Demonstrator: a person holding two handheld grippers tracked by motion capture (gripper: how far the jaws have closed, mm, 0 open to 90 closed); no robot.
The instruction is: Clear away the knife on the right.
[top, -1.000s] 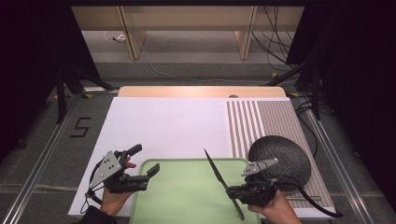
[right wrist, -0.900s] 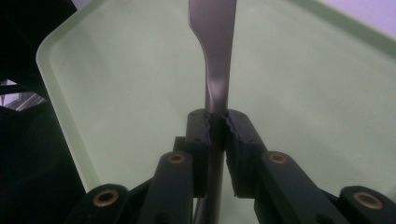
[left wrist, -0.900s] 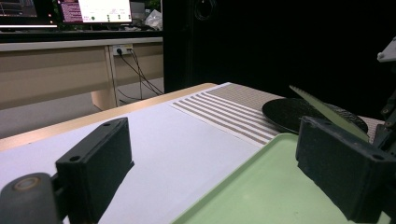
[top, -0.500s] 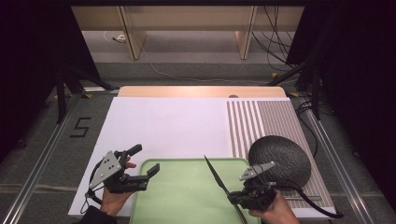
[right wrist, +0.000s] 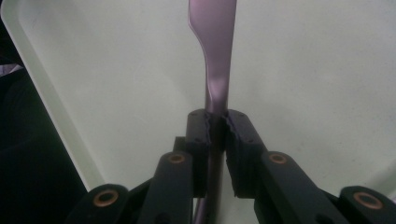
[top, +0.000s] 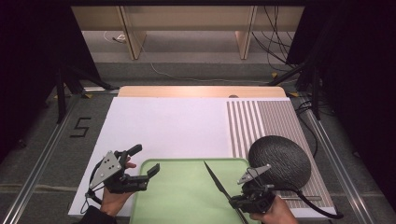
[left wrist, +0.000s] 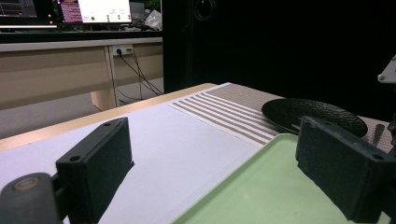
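Knife (top: 217, 181) over green tray (top: 187, 196), handle clamped in right gripper (right wrist: 217, 122); handle end cut off at bottom edge, blade tip cut off in right gripper view. Left gripper (top: 145, 161) empty, jaws spread wide at tray's left rim. Dark plate (top: 279, 161) beside tray, near edge hidden behind right gripper.

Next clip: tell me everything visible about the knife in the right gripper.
The knife is dark, slim and metallic-looking, with a pointed blade that narrows into a thin handle. The right gripper is shut on it at the neck just behind the blade. In the high view it stretches diagonally over the green tray, tip pointing away from the person and leftward. Whether it touches the tray cannot be told.
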